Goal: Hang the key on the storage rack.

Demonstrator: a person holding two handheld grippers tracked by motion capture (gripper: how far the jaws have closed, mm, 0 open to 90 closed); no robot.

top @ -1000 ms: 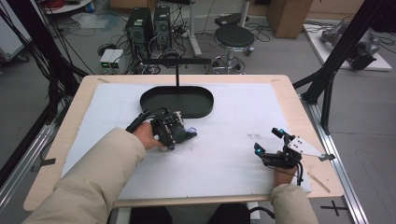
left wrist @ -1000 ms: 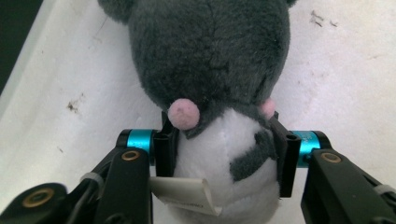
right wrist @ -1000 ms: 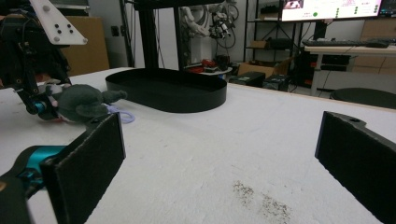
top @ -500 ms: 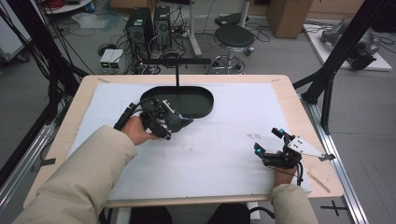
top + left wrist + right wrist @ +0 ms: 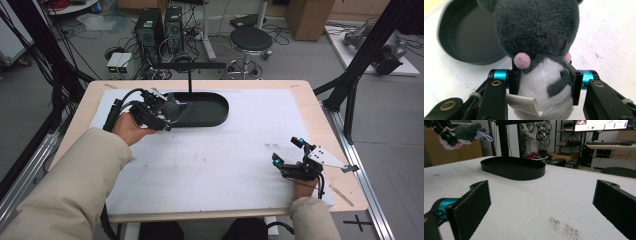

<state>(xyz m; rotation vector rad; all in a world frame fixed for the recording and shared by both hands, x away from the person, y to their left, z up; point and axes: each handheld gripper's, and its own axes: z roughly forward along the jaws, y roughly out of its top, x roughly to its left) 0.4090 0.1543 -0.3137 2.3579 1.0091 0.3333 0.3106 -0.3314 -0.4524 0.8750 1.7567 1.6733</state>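
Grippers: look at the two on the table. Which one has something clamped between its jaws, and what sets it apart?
The left gripper: its jaws squeeze a grey plush toy beside the black tray. The right gripper stands open with nothing between its jaws.

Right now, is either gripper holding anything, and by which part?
The left gripper is shut on the plush toy, jaws clamped on its white belly below the pink cheeks. The right gripper is open and holds nothing.

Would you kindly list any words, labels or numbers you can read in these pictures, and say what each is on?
None can be read.
Sewn-in white tag on the plush toy: no print visible.
Monitor behind the table, in the right gripper view: text too small and blurred.
Black cross on the floor: a mark, no lettering.
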